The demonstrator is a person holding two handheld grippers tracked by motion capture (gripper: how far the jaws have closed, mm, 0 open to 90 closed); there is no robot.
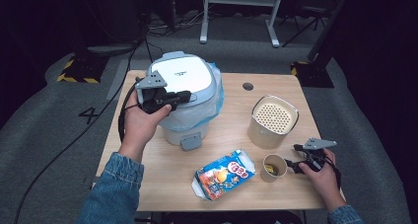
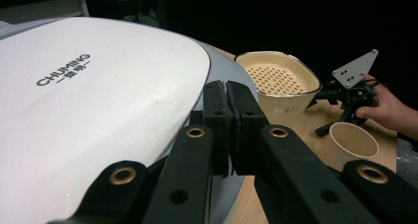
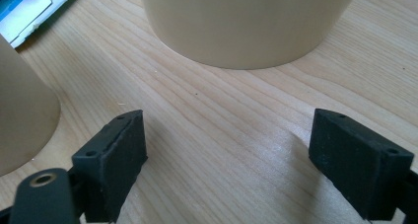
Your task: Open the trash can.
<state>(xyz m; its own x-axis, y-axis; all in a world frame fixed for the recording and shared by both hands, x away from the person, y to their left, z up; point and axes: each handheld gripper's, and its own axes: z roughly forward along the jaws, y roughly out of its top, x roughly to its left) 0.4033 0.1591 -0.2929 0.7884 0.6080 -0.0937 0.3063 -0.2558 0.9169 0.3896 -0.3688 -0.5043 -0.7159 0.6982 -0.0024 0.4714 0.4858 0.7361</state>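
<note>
A bin with a white lid (image 1: 180, 73) and a blue bag liner stands at the table's back left. My left gripper (image 1: 185, 96) lies against the front edge of that lid, its pads (image 2: 217, 123) pressed together with nothing between them; the lid (image 2: 88, 110) sits directly beneath them. At the front right, my right gripper (image 1: 292, 158) rests low on the table, just right of a small paper cup (image 1: 273, 167). Its jaws stand wide open (image 3: 226, 160) over bare wood, with the cup (image 3: 19, 125) to their left.
A beige container with a perforated top (image 1: 273, 120) (image 3: 246, 21) stands beyond the right gripper. A colourful snack box (image 1: 224, 174) lies at the table's front middle. The bin's grey pedal (image 1: 191, 141) juts toward me. Dark floor and stands surround the table (image 1: 236, 135).
</note>
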